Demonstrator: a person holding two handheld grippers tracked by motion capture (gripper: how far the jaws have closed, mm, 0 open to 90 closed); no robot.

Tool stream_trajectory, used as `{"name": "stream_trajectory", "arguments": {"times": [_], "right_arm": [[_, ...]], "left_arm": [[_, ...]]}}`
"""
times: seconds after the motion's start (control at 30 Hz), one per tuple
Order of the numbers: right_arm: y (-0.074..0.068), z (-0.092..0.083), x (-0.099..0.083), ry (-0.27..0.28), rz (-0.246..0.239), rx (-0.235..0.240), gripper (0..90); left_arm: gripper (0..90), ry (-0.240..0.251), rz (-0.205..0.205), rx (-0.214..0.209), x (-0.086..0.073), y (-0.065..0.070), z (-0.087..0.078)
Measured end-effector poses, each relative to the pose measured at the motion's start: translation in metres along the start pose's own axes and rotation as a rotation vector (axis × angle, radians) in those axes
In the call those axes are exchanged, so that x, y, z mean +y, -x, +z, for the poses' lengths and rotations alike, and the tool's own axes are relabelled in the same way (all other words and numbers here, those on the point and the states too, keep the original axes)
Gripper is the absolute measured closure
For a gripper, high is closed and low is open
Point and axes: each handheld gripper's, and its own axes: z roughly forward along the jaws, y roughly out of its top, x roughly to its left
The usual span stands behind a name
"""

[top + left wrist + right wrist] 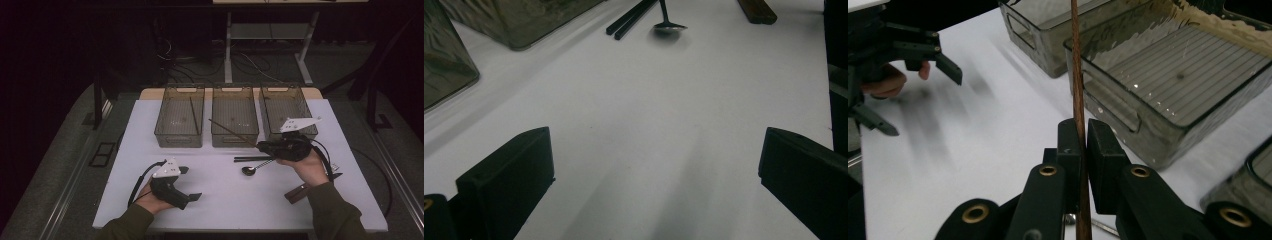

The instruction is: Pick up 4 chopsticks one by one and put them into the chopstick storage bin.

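My right gripper (1082, 145) is clamped on a thin brown wooden chopstick (231, 131), which slants over the near rim of the middle clear plastic bin (234, 122). My left gripper (186, 184) rests near-left on the white table (220, 190), jaws wide apart, holding nothing.

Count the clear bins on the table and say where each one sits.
3, in a row along the table's far edge: left bin with a stick inside, middle bin, right bin behind the right gripper.

Dim lab: white table (225, 190), 3 bins (235, 122), floor cables (250, 62)
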Motion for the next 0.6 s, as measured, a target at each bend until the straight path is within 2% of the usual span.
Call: {"name": "stream_trajectory", "arguments": {"times": [0.17, 0.6], "right_arm": [[-0.004, 0.014, 0.013, -0.005, -0.002, -0.035, 84.4], [-0.004, 0.060, 0.053, -0.017, 0.042, -0.076, 84.5]], "left_arm": [[0.3, -0.001, -0.002, 0.008, 0.000, -0.001, 0.000], [0.3, 0.009, -0.011, 0.007, -0.001, -0.002, -0.001]]}}
